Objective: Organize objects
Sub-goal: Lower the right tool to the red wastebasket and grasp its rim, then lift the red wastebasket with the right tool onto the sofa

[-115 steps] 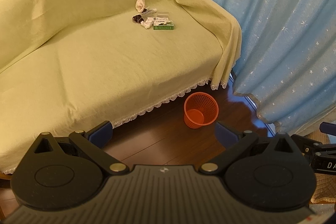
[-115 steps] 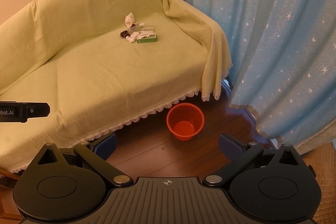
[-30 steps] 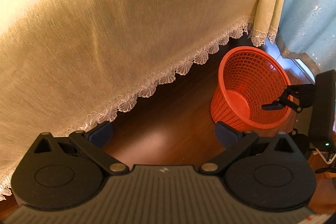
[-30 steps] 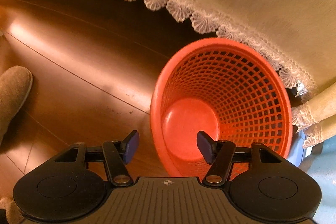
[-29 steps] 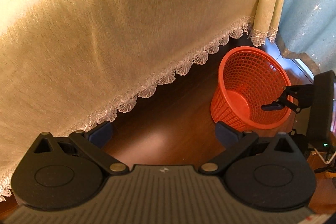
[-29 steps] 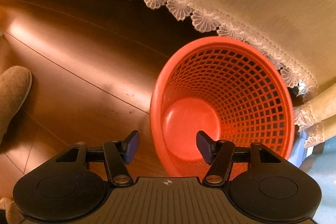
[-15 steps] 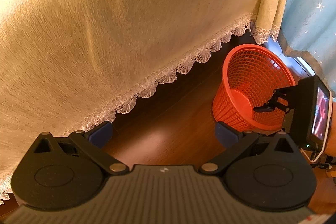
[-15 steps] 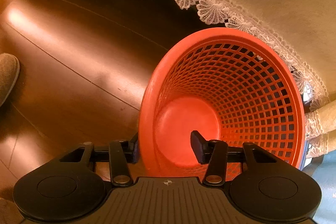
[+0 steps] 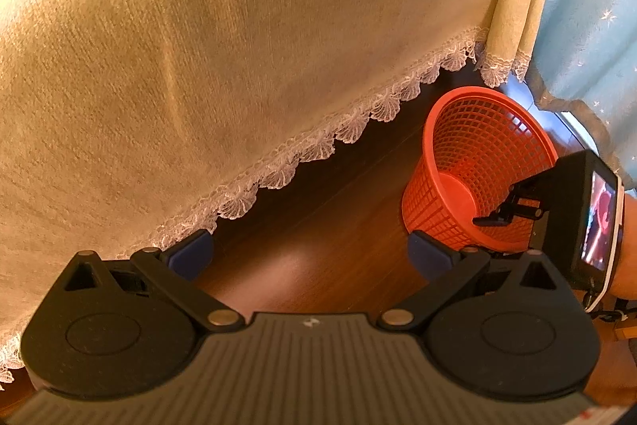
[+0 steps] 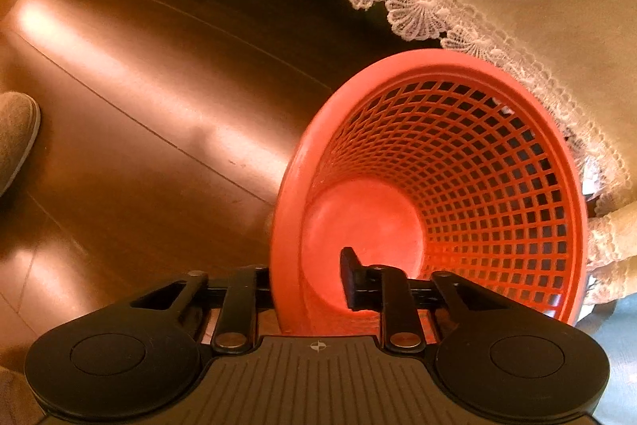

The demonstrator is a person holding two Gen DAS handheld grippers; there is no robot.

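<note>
The round orange plastic lattice basket stands on glossy dark wood flooring by the lace-hemmed sofa cover, its near rim apparently pinched by the right gripper, whose jaws have just been closing, while the left gripper gapes empty beside a starry blue curtain.
</note>
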